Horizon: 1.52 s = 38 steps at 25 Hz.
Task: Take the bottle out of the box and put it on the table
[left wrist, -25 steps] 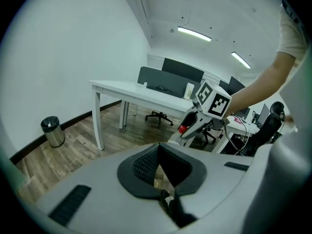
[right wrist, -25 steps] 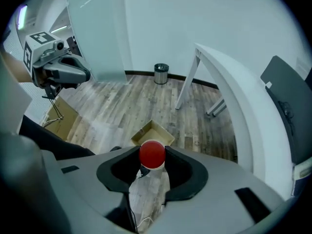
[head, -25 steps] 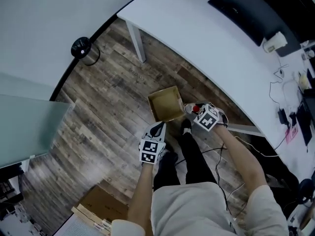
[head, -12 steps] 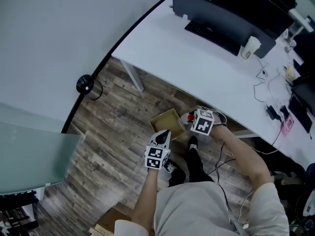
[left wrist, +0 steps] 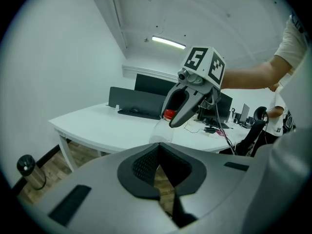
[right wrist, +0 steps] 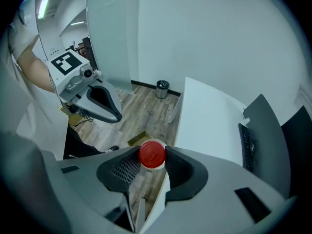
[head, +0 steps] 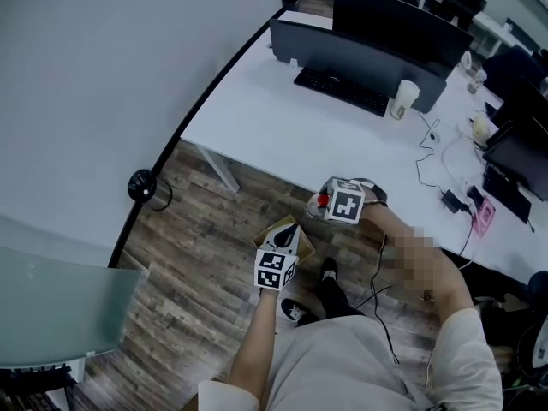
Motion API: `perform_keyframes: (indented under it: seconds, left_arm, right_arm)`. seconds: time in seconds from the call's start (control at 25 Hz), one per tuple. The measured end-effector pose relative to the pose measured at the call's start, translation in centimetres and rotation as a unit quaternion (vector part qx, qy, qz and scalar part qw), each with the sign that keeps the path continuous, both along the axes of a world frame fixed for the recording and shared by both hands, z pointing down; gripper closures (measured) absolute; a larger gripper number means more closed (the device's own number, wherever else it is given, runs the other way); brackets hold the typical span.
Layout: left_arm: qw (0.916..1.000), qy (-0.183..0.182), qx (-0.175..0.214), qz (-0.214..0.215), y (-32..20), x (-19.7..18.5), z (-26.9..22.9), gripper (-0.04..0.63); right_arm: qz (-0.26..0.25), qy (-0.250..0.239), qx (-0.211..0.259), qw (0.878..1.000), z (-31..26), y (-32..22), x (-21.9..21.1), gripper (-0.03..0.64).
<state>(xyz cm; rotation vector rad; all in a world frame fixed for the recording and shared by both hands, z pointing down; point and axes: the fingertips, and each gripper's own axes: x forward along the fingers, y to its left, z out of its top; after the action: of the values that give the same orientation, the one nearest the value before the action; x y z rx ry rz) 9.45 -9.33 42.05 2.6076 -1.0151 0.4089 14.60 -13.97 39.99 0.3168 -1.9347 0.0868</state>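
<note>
Blk keyboard (head: 341, 90) w/ monitor (head: 398, 26) behind, white cup (head: 404, 98) beside, round bin (head: 142, 186) on wood floor (head: 197, 238)

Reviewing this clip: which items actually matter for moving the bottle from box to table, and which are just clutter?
Part of the job:
- bottle, red-capped, clamped in the right gripper
- cardboard box on the floor
- white table

Just lying about:
- keyboard
- monitor
- paper cup
- black bin on the floor

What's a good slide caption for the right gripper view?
Right gripper clamps a red-capped bottle above the wooden floor, beside the white table.
</note>
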Motion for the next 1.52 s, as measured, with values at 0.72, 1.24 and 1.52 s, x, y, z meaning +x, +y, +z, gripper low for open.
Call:
perform_keyframes:
  seconds: [0.72,1.24,1.52]
  left_arm:
    - [0.9984,0.003,0.044,0.034,-10.4,9.0,-7.3,0.581]
    - [0.9986,0.0,0.03,0.043,-13.4,11.9,-6.6,0.58]
    - [0.9991,0.001,0.017,0.039,-12.7,11.8,-5.2,0.581]
  right_arm:
    - [0.064,0.062,0.007,0.996,-5.3,-10.5,12.2,0.434]
    - [0.117,0.051,-0.024,0.992,-2.1,-14.4,15.4,0.434]
    - [0.161,-0.012,-0.004,0.987,-2.0,-15.4,15.3,0.425]
